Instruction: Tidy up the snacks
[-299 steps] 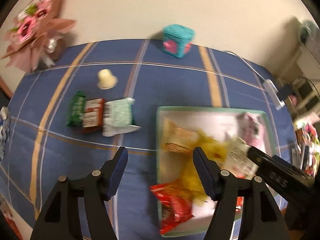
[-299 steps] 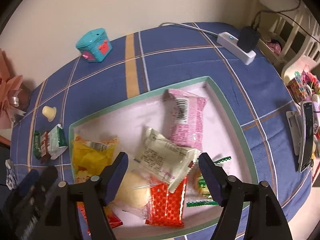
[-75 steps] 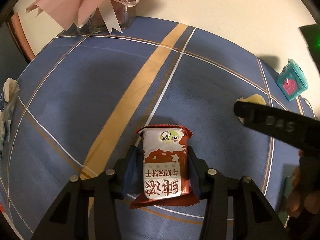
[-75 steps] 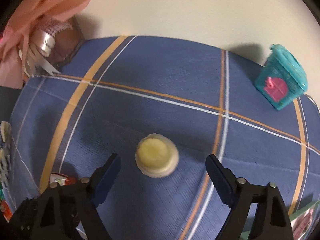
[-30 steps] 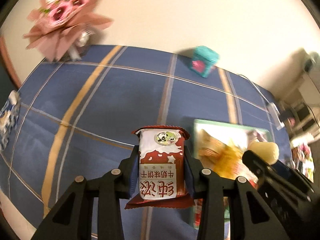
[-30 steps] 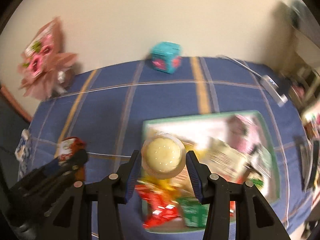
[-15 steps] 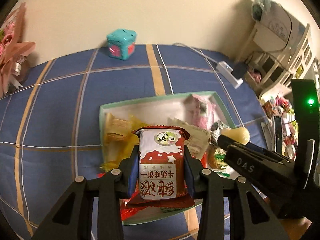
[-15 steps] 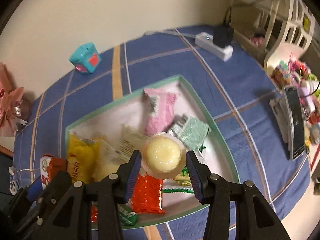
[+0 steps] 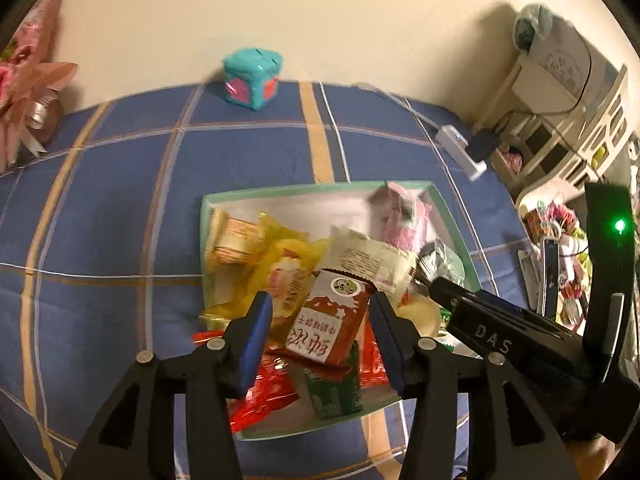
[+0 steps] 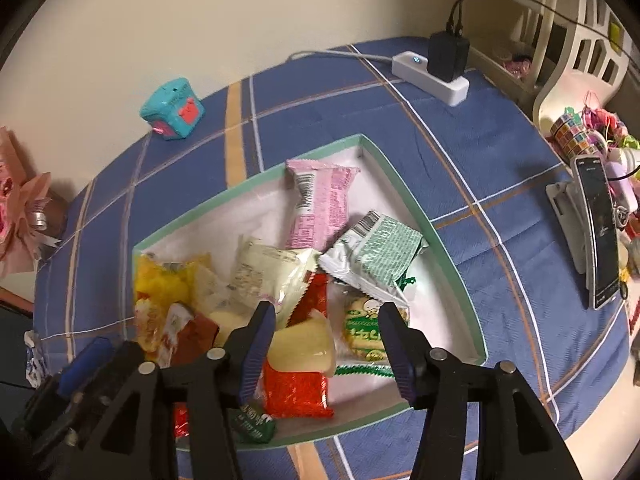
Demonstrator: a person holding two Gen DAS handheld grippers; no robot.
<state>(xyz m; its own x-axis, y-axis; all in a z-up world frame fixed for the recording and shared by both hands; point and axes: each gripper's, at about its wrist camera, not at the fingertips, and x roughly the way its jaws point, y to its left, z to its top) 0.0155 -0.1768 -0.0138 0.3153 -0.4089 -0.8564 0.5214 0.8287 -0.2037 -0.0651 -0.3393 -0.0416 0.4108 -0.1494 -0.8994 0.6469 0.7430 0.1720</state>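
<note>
A green-rimmed tray (image 9: 280,193) (image 10: 404,190) holds several snack packets. My left gripper (image 9: 320,332) is open above the tray's near part. The red-and-white biscuit packet (image 9: 330,320) lies tilted between its fingers, free of both pads, on the pile. My right gripper (image 10: 326,338) is open over the tray. The pale yellow jelly cup (image 10: 302,346) lies tipped between its fingers on a red packet (image 10: 298,390). The cup also shows in the left wrist view (image 9: 418,312). The right gripper's body (image 9: 500,340) sits just right of the left one.
A teal toy cube (image 9: 251,78) (image 10: 173,109) stands at the table's back by the wall. A white power strip with charger (image 10: 434,72) lies back right. A phone on a stand (image 10: 598,236) and clutter sit at the right. A pink bouquet (image 9: 28,76) stands at the left.
Both grippers have opened over the tray. The biscuit packet has dropped from the left gripper onto the pile, and the jelly cup has dropped from the right gripper and tipped over.
</note>
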